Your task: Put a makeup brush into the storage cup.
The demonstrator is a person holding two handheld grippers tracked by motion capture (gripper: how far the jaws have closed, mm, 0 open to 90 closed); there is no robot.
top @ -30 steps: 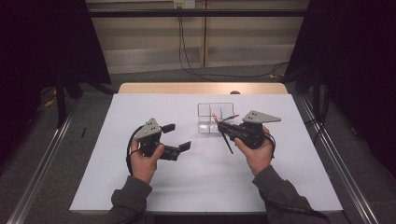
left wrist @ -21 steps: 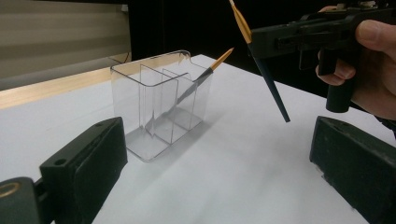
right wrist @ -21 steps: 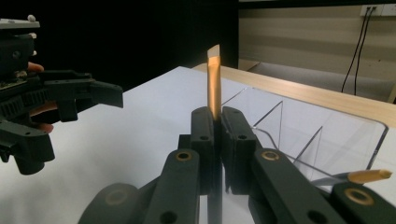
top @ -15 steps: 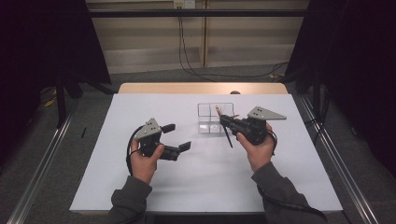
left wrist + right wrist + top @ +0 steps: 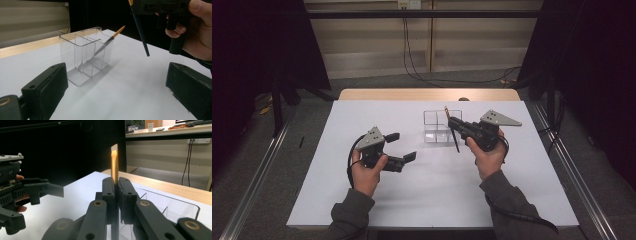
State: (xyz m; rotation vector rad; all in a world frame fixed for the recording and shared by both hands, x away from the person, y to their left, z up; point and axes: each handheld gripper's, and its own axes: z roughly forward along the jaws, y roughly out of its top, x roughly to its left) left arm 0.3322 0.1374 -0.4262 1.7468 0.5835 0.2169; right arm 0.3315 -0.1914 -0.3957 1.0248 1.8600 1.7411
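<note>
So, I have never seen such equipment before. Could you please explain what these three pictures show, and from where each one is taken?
A person sits at a white table and holds a hand-operated grasping tool in each hand. There is no robot arm.

The high view comes from a fixed camera above, looking down. The other two views come from small cameras that ride on the tools and look along their black jaws.

On the table stands a clear plastic organizer with compartments. One paintbrush already leans inside it.

The right tool is shut on a second paintbrush, held upright beside the organizer, its dark handle pointing down and not touching the table. The left tool is open and holds nothing.
</note>
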